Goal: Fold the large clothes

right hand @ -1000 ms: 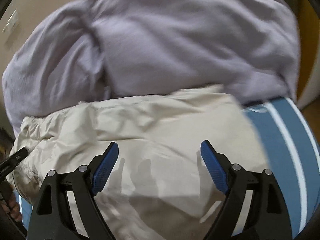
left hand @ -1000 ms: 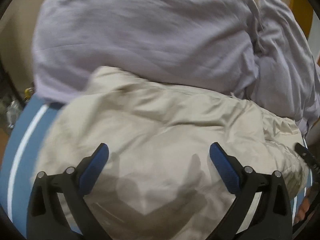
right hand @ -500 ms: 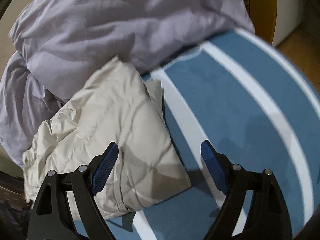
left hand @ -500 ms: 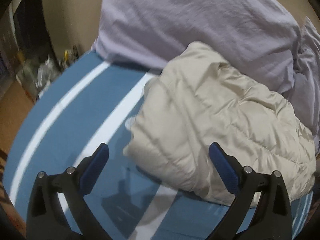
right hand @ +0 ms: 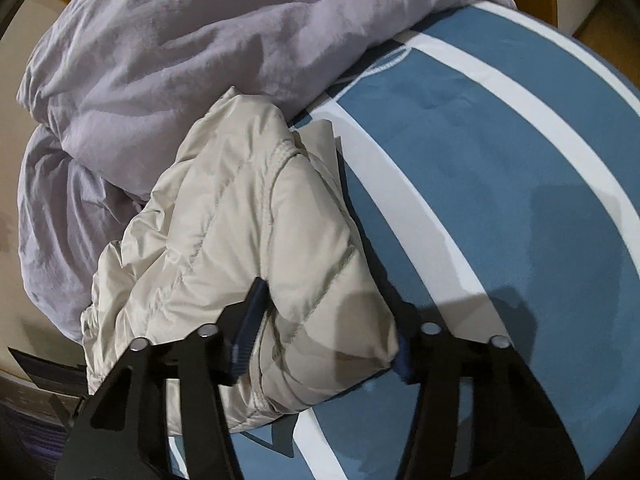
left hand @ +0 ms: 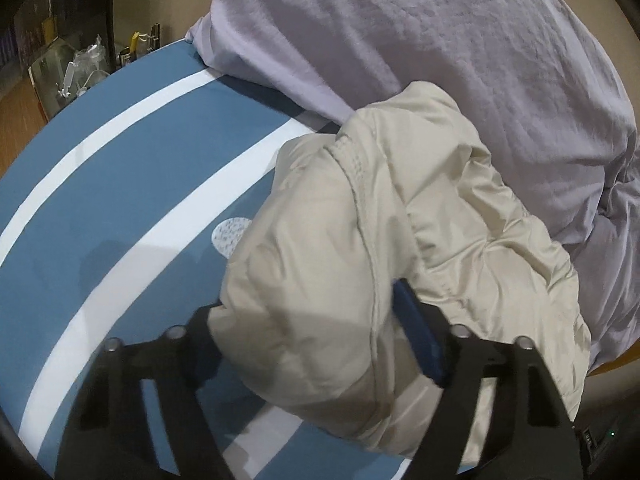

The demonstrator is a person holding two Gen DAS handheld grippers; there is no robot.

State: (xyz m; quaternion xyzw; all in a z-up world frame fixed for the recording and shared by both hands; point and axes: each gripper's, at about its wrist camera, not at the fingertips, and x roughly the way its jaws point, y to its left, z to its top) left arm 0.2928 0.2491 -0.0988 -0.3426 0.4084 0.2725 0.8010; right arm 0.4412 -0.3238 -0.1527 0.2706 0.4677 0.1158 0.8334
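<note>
A beige quilted puffer jacket [left hand: 400, 220] lies bunched on a blue bed cover with white stripes [left hand: 120, 200]. My left gripper [left hand: 316, 336] has closed on the jacket's near left end; its right blue pad [left hand: 420, 336] shows, the left one is hidden by the fabric. In the right wrist view the same jacket [right hand: 248, 232] lies at centre left. My right gripper [right hand: 326, 332] is closed on its near right end, with the left pad [right hand: 250, 320] pressed into the fabric.
A large crumpled lilac duvet [left hand: 440, 48] [right hand: 180, 40] lies right behind the jacket and touches it. The striped cover [right hand: 500, 180] stretches out to the right. Small clutter on a stand [left hand: 80, 68] sits beyond the bed's far left edge.
Both grippers were open and hovering off the jacket's ends. Now both have moved in and closed on the jacket's two ends, bunching the fabric between their jaws.
</note>
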